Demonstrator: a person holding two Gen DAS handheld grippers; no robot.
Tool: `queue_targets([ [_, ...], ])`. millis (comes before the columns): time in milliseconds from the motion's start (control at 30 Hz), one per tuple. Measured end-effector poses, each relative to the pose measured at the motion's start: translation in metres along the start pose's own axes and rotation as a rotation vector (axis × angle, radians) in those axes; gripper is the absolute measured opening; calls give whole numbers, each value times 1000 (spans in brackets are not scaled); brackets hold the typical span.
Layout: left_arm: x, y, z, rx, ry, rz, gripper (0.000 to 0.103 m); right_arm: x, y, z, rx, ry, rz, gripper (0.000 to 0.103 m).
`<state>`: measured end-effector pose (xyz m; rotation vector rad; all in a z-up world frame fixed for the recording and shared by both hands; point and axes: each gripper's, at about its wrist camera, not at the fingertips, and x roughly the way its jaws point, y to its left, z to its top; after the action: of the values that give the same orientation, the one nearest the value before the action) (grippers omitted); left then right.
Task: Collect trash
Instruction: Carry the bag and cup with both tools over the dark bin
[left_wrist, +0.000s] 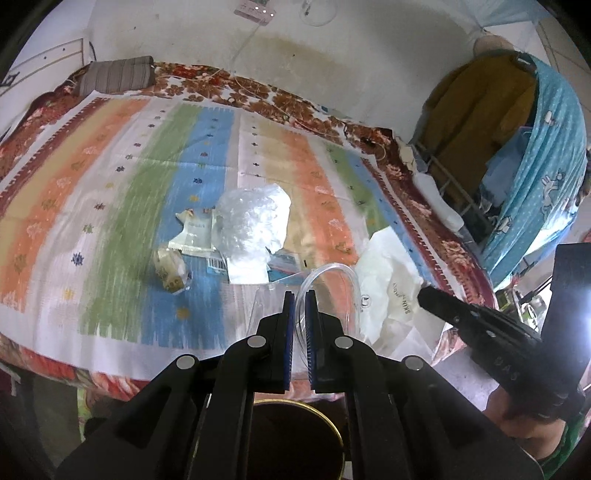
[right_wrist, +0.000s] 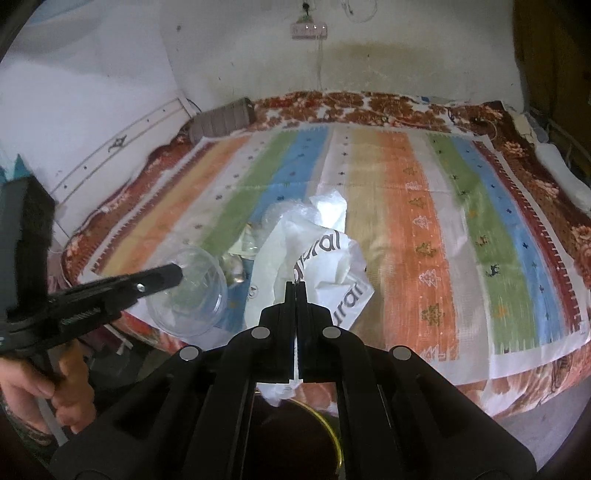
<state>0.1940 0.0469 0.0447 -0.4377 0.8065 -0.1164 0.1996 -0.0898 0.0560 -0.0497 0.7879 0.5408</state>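
We see the left gripper (left_wrist: 300, 295) clamped on a clear plastic cup (right_wrist: 192, 291) at lower centre, the right gripper (right_wrist: 295, 286) pinching a crumpled white printed bag (right_wrist: 314, 266); both point downward over the bed (right_wrist: 406, 206).

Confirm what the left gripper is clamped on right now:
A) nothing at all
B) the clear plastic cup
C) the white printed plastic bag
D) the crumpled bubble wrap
B: the left gripper pinches the rim of the clear plastic cup between its blue pads, while the right gripper grips the white printed plastic bag.
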Motion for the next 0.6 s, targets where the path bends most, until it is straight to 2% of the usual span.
queue_targets([
  [267, -30, -13, -20, 22, -40, -44, 5, -28, 11, -27, -28, -29, 20, 0],
  [600, -51, -16, -60, -8, -20, -93, 5, -42, 20, -70, -67, -3, 35, 0],
])
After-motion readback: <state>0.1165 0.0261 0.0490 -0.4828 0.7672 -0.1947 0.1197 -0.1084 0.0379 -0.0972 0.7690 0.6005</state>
